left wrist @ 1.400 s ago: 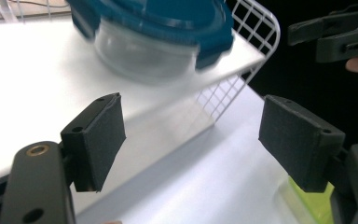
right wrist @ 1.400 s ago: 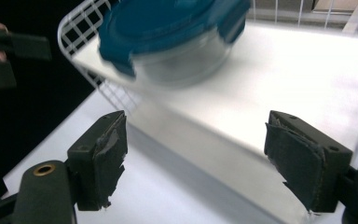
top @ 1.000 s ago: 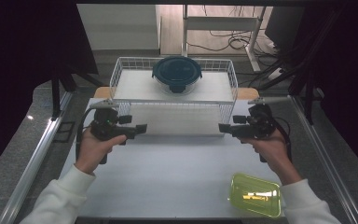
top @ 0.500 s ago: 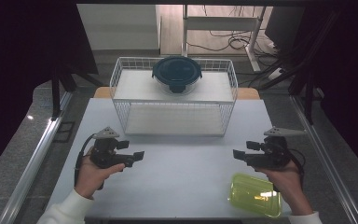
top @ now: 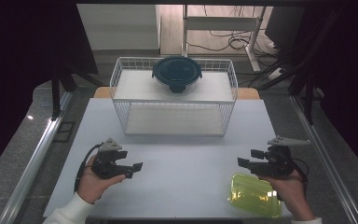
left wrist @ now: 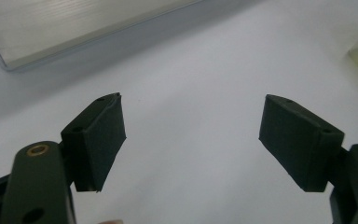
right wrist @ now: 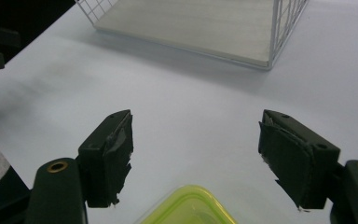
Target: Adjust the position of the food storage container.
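i judge the yellow-green container (top: 254, 194), at 5 o'clock on the table (top: 186, 158) just under my empty, wide-open right gripper (top: 244, 163), light, rigid and slick, best pinched at its rim.

Left gripper (top: 131, 170) and right gripper (top: 251, 159) low, jaws spread empty

Matt white table top (top: 186, 163), smooth and paper-like. White-coated metal wire for the basket rack (top: 175, 105), with pale, smooth boards as shelves. Translucent yellow-green plastic, glossy, for the box (top: 254, 196). Dark teal plastic lid with a soft sheen on the clear round container (top: 177, 73). Matt black plastic on the left gripper (left wrist: 191, 135) and right gripper (right wrist: 196, 149); dull rubbery pads (right wrist: 114, 149), frayed at the edges, and brass-coloured screw inserts.
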`<action>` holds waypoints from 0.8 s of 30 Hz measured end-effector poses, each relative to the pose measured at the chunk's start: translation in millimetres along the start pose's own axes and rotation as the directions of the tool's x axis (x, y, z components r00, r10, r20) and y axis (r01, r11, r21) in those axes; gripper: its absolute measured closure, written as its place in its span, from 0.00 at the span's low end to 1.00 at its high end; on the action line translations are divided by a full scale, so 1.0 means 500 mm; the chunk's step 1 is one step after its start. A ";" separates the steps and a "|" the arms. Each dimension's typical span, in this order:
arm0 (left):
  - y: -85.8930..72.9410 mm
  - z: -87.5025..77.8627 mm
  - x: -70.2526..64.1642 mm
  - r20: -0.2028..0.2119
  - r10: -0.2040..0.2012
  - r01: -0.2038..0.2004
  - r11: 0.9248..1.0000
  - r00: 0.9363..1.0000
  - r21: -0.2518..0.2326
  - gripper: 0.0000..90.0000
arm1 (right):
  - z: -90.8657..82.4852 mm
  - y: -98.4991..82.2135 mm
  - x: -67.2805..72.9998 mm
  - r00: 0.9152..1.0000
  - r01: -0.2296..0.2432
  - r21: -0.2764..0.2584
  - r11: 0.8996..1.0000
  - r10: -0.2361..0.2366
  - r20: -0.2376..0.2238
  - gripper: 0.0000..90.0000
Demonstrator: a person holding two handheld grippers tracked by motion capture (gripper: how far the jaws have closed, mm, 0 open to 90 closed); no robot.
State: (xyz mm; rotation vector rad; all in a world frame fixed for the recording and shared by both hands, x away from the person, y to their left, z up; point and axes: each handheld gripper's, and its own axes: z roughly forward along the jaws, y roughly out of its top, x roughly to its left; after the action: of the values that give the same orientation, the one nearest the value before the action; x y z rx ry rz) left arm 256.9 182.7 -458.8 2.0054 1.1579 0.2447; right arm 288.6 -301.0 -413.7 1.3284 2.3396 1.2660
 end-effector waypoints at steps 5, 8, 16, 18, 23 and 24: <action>-0.007 -0.002 0.000 0.000 -0.004 0.004 1.000 1.000 0.002 0.24 | -0.010 -0.007 0.000 1.000 0.010 -0.012 1.000 -0.010 0.018 0.31; -0.010 -0.001 0.002 -0.001 -0.002 0.002 1.000 1.000 0.010 0.24 | -0.017 -0.009 -0.004 1.000 0.003 -0.019 1.000 -0.003 0.014 0.33; -0.018 -0.002 -0.005 -0.009 0.016 -0.016 1.000 1.000 0.018 0.24 | -0.038 -0.024 0.004 0.999 0.020 -0.019 1.000 -0.020 0.037 0.45; -0.019 -0.001 -0.006 -0.010 0.016 -0.016 1.000 1.000 0.023 0.24 | -0.041 -0.027 0.002 0.999 0.016 -0.019 1.000 -0.015 0.036 0.46; -0.020 -0.002 -0.006 -0.006 0.018 -0.018 1.000 1.000 0.024 0.24 | -0.069 -0.055 -0.012 0.996 -0.012 0.004 1.000 0.011 0.091 0.58; -0.020 -0.003 -0.006 -0.005 0.019 -0.019 1.000 1.000 0.025 0.24 | -0.069 -0.055 -0.012 0.996 -0.012 0.004 1.000 0.011 0.091 0.58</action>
State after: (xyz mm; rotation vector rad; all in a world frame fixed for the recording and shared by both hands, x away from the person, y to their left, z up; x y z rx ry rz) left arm 248.0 183.7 -464.5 2.0394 1.1505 0.2468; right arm 257.3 -332.4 -413.9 1.3725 2.2776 1.1785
